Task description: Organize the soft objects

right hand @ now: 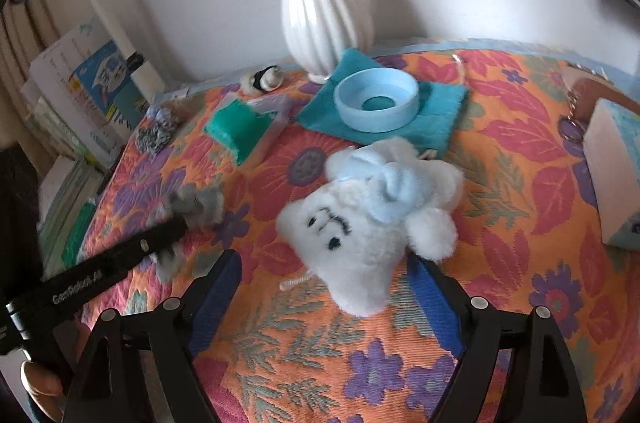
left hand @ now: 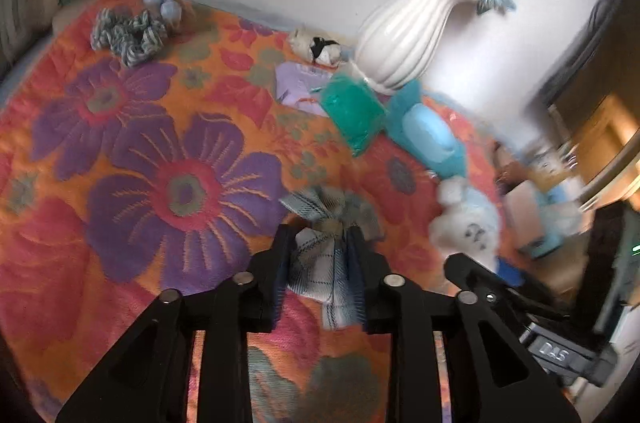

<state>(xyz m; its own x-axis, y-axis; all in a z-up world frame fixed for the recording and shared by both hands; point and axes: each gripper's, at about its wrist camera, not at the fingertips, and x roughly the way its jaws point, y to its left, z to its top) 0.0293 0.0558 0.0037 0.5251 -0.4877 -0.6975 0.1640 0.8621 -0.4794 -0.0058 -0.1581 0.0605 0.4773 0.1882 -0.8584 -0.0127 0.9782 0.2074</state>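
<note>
The floral cloth (right hand: 500,151) over the counter carries soft things lying loose and scattered — by my reading the sorting is only partly done, with no finished group to be seen. Largest is the white plush toy (right hand: 372,223), lying on its back in the middle of the cloth, just in front of the teal cloth (right hand: 436,119) that bears a blue ring (right hand: 376,103) at the foot of the white vase (right hand: 320,3). A green pouch (right hand: 236,131) lies left of these, and a striped scrunchie (left hand: 128,35) sits well apart at the far corner. Smallest is the plaid bow (left hand: 328,247), down near the front edge. The right tool (right hand: 328,283) tips steeply down at the plush with its jaws wide — one to either side of the toy's lower end and neither pressing it. The left tool (left hand: 320,255) slants down over the cloth, its jaws narrow around the bow; whether the pads bite or only flank it I cannot tell through the blur.
</note>
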